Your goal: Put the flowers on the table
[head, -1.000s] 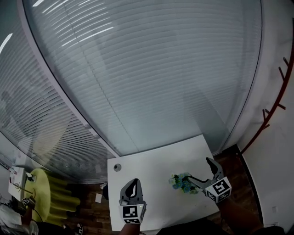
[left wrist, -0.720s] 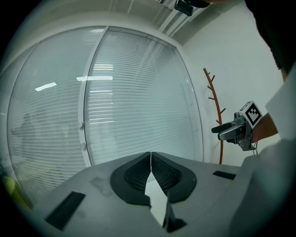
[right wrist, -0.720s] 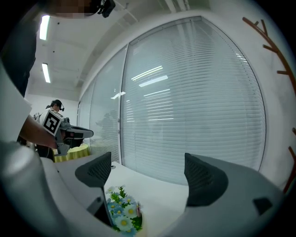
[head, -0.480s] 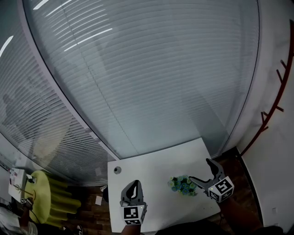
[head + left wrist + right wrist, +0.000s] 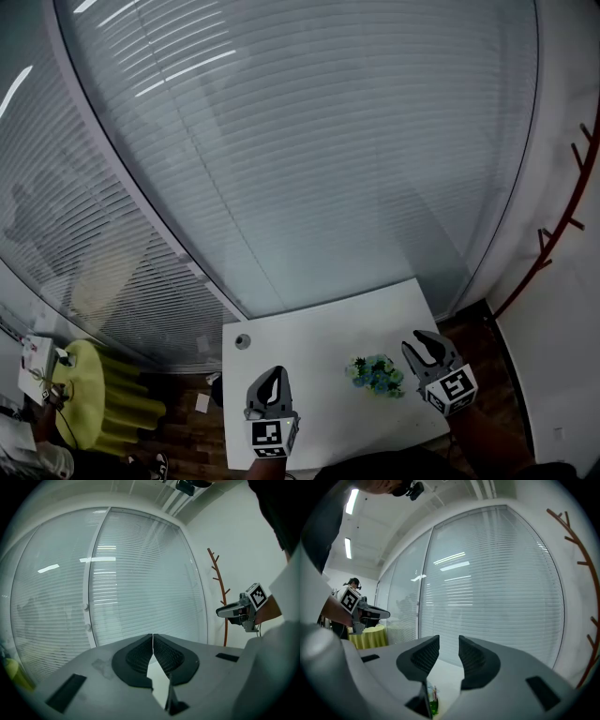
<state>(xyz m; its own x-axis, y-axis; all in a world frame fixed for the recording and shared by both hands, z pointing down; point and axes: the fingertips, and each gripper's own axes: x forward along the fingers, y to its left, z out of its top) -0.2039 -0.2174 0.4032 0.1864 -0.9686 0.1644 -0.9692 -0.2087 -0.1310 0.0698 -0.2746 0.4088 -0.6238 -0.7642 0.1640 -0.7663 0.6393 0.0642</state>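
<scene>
A small bunch of blue and green flowers [image 5: 377,375] lies on the white table [image 5: 319,347], right of its middle. My right gripper [image 5: 424,339] hovers just right of the flowers, apart from them. Its jaws are closing, a narrow gap still shows between them, and nothing is in that gap [image 5: 449,639]. A bit of the flowers [image 5: 434,706] shows low down beneath the jaws. My left gripper [image 5: 273,373] is over the table's front left part, and its jaws meet at the tips [image 5: 153,635] with nothing held.
A small round grey object [image 5: 243,341] sits at the table's far left corner. A glass wall with blinds [image 5: 309,159] curves behind the table. A red coat rack [image 5: 553,234] stands at the right. A yellow-covered round table [image 5: 94,398] and a person [image 5: 33,450] are at the lower left.
The right gripper's jaws went from wide open beside the flowers to nearly closed. The flowers stayed on the table. The left gripper barely moved.
</scene>
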